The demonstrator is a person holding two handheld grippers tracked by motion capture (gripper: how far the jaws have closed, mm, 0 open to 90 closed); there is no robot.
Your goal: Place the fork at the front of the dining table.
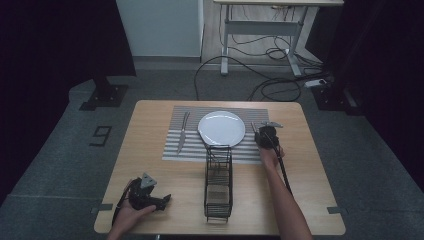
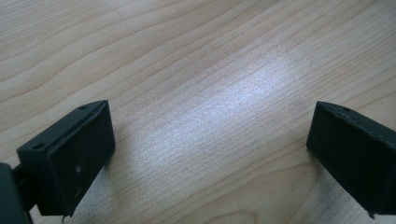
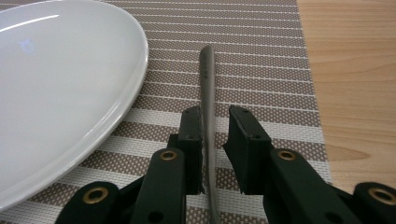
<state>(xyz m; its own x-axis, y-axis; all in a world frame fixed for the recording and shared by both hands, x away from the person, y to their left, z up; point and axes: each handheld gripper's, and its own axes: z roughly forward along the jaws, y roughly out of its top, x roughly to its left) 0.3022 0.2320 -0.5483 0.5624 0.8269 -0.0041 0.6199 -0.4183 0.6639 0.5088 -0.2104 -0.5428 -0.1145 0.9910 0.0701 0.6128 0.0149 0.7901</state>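
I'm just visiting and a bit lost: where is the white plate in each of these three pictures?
High view: the white plate lies mid-table on the striped placemat, left of the right gripper.
Left gripper view: no plate here, just wooden table between the jaws.
Right gripper view: the plate takes up the left side.
Shared landmark: the striped placemat, under the plate in both views.

Grey floor (image 1: pixel 60 145), far desk (image 1: pixel 260 20)

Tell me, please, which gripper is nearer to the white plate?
Right. The right gripper is beside the white plate, on the striped mat, jaws around a metal handle. The left gripper is at the table's near left corner, far from the plate.
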